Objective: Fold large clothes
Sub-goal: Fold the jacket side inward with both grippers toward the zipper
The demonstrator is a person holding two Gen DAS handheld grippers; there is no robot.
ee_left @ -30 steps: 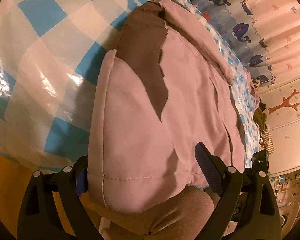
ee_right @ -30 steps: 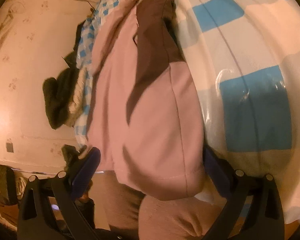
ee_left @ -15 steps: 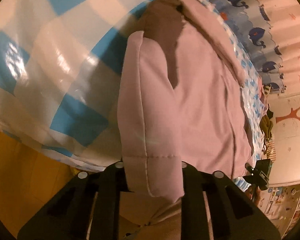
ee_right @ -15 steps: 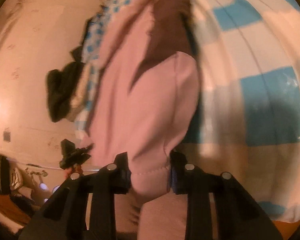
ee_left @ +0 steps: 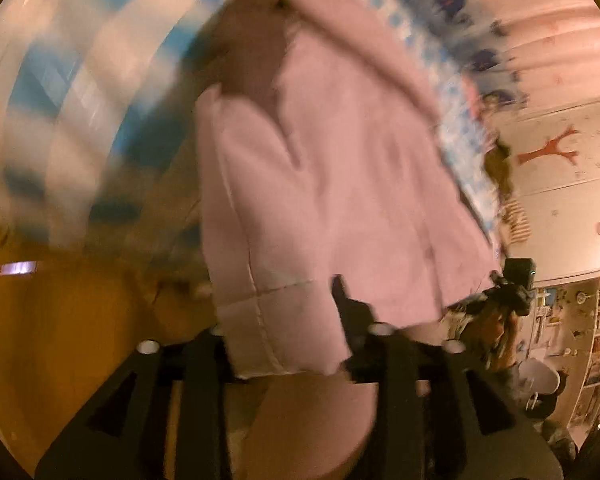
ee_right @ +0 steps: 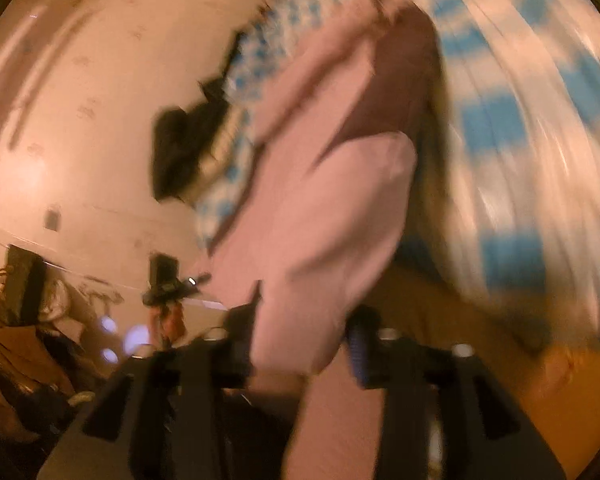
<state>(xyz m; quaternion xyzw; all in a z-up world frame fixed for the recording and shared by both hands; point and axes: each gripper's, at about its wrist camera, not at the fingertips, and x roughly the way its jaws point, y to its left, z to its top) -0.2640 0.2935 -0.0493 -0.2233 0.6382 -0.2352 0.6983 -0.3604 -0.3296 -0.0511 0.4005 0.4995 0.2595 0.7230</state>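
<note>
While both views blur with motion, you have a hem corner of the pink garment point(ee_left: 340, 184) sitting between the fingers of your left claw point(ee_left: 284, 344), its stitched edge bunched there. The jaws are opening, yet the cloth fills the gap and both pads appear to press it. From there the garment runs up and away from the lens, draped over the bed with its blue-and-white checked cover point(ee_left: 80, 92), and a brown lining panel point(ee_left: 252, 56) shows near its far end.

Your right claw point(ee_right: 300, 340) has the other hem corner of the same garment point(ee_right: 324, 216) between its fingers; those jaws are opening too, with the fabric wedged against both pads. Left of the garment in this view, a dark bundle of clothes point(ee_right: 184, 152) lies at the bed's edge. In the left view, a whale-print curtain point(ee_left: 520, 40) hangs beyond the bed, and wooden floor point(ee_left: 60, 340) shows below the cover.
</note>
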